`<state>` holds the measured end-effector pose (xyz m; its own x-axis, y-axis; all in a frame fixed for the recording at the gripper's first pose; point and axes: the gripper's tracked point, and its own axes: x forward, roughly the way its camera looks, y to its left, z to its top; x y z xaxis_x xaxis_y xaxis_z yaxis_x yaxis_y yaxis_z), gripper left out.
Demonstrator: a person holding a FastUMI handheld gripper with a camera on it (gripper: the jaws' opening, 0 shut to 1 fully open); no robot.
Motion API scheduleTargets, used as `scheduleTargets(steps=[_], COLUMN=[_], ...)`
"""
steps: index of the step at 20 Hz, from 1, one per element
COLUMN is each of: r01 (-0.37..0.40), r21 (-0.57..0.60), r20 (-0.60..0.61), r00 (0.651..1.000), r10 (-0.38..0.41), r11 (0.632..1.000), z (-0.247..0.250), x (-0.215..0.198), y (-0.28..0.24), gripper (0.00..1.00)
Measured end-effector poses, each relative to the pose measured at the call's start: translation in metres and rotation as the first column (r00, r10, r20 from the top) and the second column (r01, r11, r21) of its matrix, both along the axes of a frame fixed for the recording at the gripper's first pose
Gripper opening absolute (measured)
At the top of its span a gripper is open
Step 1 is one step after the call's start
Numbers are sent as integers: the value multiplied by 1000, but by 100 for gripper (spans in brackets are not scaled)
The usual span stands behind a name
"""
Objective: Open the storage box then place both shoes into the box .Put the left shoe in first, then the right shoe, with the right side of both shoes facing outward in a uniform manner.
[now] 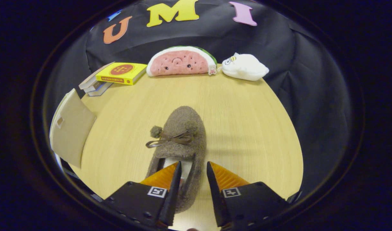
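Note:
A fuzzy grey-brown shoe (183, 134) with a small bow and pompom lies on the wooden table (247, 122), toe pointing away from me. My gripper (193, 164) is at its heel end. One finger sits inside the shoe's opening over the pale insole, and the other is outside the shoe's right side. The right side wall is pinched between them. The storage box (70, 128) stands at the table's left edge, just left of the shoe, its beige panel tilted toward me. I cannot tell whether the shoe rests on the table or is lifted slightly.
Along the far edge lie a stack of books topped by a yellow one (120, 73), a watermelon-slice plush (181, 61) and a white plush (245, 66). Bare tabletop stretches to the right of the shoe.

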<state>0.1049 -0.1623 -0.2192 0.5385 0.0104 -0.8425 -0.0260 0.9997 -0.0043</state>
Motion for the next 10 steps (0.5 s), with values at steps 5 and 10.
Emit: scheduleTargets(steps=[5, 10], r01=[21, 51], r21=[18, 106], r20=[-21, -13], r00=[1000, 999], r10=[-20, -50], r11=[1000, 993], z=[-3, 7], x=[1, -12], y=[-3, 10], gripper=[1, 0])
